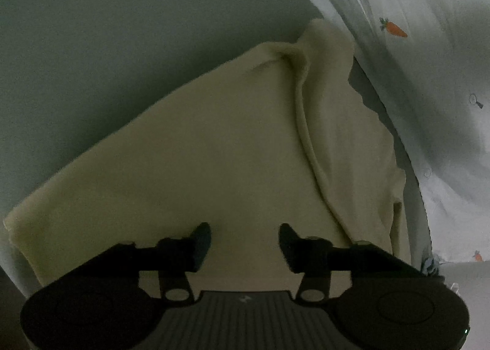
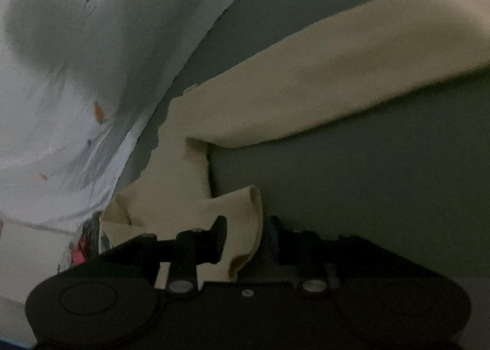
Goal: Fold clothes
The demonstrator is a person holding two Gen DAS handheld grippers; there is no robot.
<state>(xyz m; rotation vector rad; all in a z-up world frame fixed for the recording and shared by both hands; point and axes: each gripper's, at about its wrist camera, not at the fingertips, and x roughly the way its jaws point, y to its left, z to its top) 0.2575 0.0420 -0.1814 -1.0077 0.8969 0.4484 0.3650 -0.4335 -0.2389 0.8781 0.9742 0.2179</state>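
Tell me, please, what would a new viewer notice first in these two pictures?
First, the cream garment, spread over the grey-green surface in the middle of both views. Next, the white sheet with small carrots lying beside it. In the right wrist view, a fold of the garment stands between the fingers of the right gripper.

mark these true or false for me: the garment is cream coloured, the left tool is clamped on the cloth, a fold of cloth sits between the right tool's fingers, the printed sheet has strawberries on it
1. The garment is cream coloured. True.
2. The left tool is clamped on the cloth. False: its fingers stand apart above the garment with nothing between them.
3. A fold of cloth sits between the right tool's fingers. True, though whether the pads press it cannot be told.
4. The printed sheet has strawberries on it. False: it shows small orange carrots.
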